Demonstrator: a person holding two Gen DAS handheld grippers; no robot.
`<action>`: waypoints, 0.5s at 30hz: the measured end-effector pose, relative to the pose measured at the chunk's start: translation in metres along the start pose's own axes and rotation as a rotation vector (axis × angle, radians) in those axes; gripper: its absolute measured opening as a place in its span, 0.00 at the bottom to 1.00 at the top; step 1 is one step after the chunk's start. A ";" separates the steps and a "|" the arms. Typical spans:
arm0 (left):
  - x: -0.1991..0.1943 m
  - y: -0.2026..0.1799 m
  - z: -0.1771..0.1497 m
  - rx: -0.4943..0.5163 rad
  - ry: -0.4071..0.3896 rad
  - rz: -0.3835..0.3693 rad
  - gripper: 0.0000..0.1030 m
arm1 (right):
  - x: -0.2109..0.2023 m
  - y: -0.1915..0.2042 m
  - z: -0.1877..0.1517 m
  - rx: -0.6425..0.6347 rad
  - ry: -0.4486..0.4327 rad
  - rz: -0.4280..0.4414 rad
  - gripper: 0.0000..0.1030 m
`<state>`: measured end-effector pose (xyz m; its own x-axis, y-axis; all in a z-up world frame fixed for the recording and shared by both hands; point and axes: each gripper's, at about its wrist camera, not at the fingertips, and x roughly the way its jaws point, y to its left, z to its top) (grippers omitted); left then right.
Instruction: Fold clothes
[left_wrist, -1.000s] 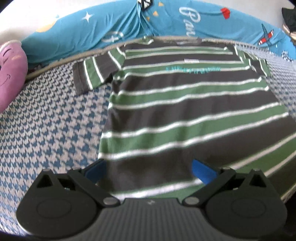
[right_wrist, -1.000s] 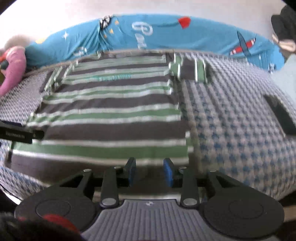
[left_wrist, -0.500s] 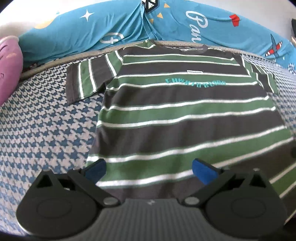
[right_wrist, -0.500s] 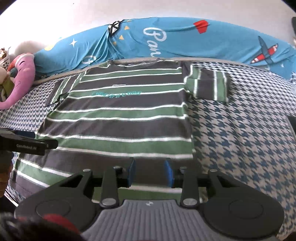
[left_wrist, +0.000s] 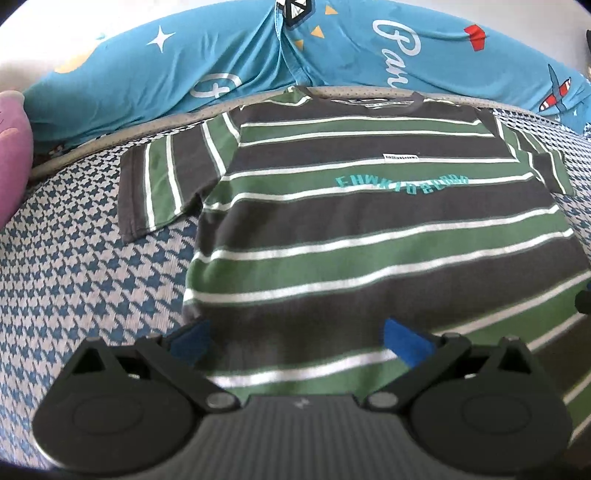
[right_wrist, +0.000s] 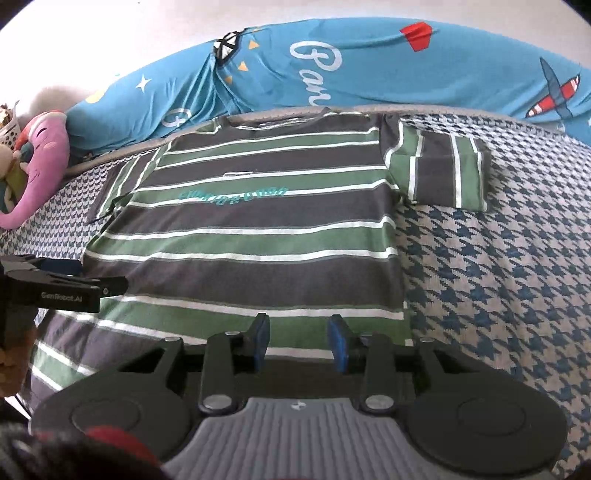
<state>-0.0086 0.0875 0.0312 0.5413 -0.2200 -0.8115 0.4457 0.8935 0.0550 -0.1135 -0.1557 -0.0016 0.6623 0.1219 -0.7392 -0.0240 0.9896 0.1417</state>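
Green, grey and white stripes run across the t-shirt (left_wrist: 369, 236), which lies face up and flat on the bed (left_wrist: 74, 280), its collar toward the far edge where a blue printed duvet (left_wrist: 229, 62) is bunched along the wall. Both short sleeves are spread out to the sides; the one on the right of the right wrist view (right_wrist: 439, 173) lies flat on the houndstooth bed cover, and the other (left_wrist: 159, 184) reaches toward the side where a pink plush toy (right_wrist: 40, 162) rests at the bed's edge. The hem end of the shirt comes to the near edge of the bed, and some of it seems to drape over that edge at the lower left of the right wrist view. The left claw (left_wrist: 295, 336) hangs released over the hem near the shirt's side edge, its blue pads wide apart and nothing between them. The right claw (right_wrist: 299, 341) is also released, its pads a narrower gap apart above the hem near the other side edge, gripping nothing. Bare bed cover lies open on both sides of the shirt, widest on the right.
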 end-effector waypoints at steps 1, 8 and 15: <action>0.002 0.000 0.001 0.000 0.001 0.001 1.00 | 0.001 -0.001 0.001 0.002 0.004 0.000 0.34; 0.014 0.001 0.001 0.007 0.015 0.014 1.00 | 0.008 -0.013 0.002 0.012 0.042 -0.045 0.34; 0.018 0.008 0.002 -0.003 0.012 0.062 1.00 | 0.010 -0.014 0.001 -0.025 0.041 -0.069 0.34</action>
<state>0.0063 0.0900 0.0181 0.5594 -0.1599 -0.8133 0.4097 0.9063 0.1036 -0.1062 -0.1684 -0.0102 0.6318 0.0554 -0.7732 0.0021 0.9973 0.0732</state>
